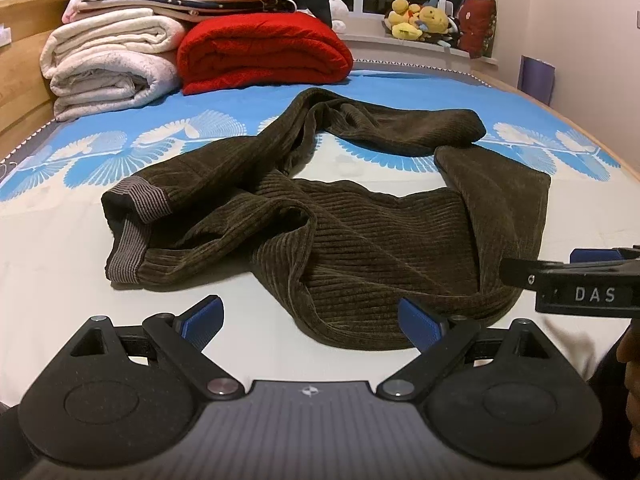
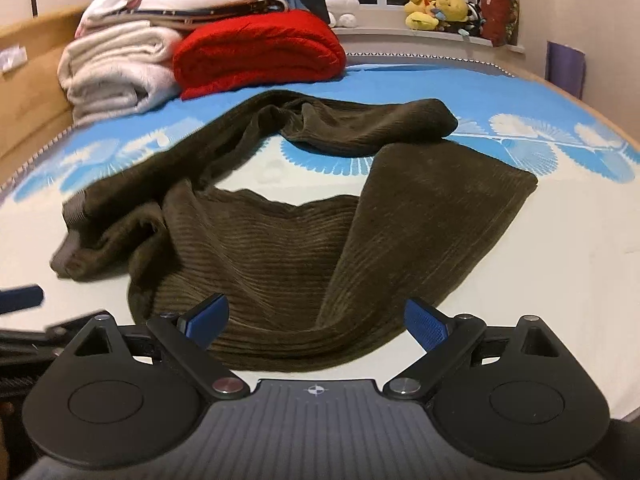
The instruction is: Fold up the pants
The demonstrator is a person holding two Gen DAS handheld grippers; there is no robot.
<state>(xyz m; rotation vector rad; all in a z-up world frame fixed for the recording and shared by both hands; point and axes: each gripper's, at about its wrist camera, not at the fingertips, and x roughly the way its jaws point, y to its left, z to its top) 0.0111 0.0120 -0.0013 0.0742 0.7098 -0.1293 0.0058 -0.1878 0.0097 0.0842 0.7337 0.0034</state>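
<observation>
Dark olive corduroy pants lie crumpled in a loop on the bed, with grey ribbed cuffs at the left. They fill the middle of the right wrist view too. My left gripper is open and empty, just short of the pants' near edge. My right gripper is open and empty, its fingers on either side of the near fold of the pants. The right gripper's body shows at the right edge of the left wrist view. A blue fingertip of the left gripper shows at the left of the right wrist view.
The bed sheet is white near me and blue-patterned further back. Folded white blankets and a red blanket are stacked at the back left. Plush toys sit on the windowsill. A wooden bed frame runs along the left.
</observation>
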